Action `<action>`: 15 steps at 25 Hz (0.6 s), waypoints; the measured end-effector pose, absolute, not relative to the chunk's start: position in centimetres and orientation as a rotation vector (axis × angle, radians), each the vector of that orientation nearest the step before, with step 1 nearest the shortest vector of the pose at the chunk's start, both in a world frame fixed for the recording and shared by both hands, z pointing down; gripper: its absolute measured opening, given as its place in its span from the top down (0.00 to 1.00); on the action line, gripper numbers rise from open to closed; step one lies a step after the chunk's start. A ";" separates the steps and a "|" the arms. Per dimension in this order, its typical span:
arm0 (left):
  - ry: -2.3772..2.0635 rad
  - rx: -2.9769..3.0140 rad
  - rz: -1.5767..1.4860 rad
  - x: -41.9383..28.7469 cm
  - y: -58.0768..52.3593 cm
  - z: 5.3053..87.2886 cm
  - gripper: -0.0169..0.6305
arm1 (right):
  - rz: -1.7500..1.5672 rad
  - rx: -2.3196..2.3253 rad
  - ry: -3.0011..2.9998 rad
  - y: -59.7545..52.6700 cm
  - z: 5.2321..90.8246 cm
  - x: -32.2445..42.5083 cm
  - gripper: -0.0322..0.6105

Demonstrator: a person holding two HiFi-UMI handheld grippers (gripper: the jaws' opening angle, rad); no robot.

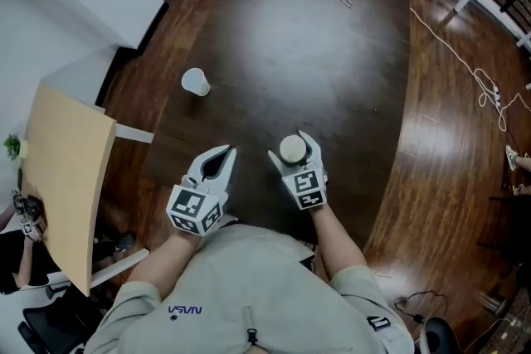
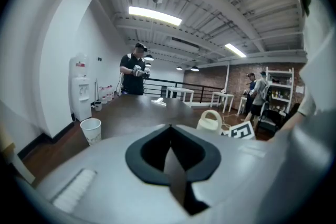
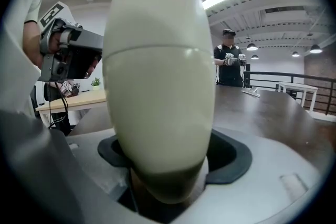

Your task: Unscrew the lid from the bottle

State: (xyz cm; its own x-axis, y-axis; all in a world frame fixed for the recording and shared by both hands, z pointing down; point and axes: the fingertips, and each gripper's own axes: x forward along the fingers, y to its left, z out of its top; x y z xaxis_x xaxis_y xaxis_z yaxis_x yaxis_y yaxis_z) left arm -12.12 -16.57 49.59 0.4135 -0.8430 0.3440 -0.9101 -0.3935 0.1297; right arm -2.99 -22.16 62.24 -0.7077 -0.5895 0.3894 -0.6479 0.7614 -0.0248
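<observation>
The cream bottle (image 1: 292,150) is upright near the dark tabletop's (image 1: 315,46) near edge, long axis vertical, lid end up (a round disc from above). The right gripper's (image 1: 291,145) fingers stand spread wide on either side of it. The left gripper (image 1: 221,155), just beside, has its fingers pressed together, empty.

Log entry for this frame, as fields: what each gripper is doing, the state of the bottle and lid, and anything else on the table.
Left gripper: shut, nothing between its jaws, held over the near edge of the table
Right gripper: jaws spread wide around the bottle
Bottle: cream, upright, standing between the right gripper's jaws
Lid: on the bottle, seam line visible
Also on table: paper cup, upright, beyond the left gripper and apart from it
Task status: unscrewing not done
</observation>
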 end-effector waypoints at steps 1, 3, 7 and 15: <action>-1.515 2.365 0.321 -12.1 -17.0 50.0 0.97 | 0.228 0.948 -2.601 -22.2 62.3 -3.1 0.39; -1.501 2.355 0.315 -12.1 -17.3 50.2 0.97 | 0.231 0.957 -2.608 -22.3 62.2 -3.2 0.39; -1.470 2.354 0.306 -12.1 -17.1 50.6 0.97 | 0.247 0.967 -2.600 -22.8 62.1 -3.4 0.47; -1.419 2.385 0.190 -12.0 -17.7 48.9 0.97 | 0.449 0.758 -2.640 -20.8 60.1 -4.1 0.48</action>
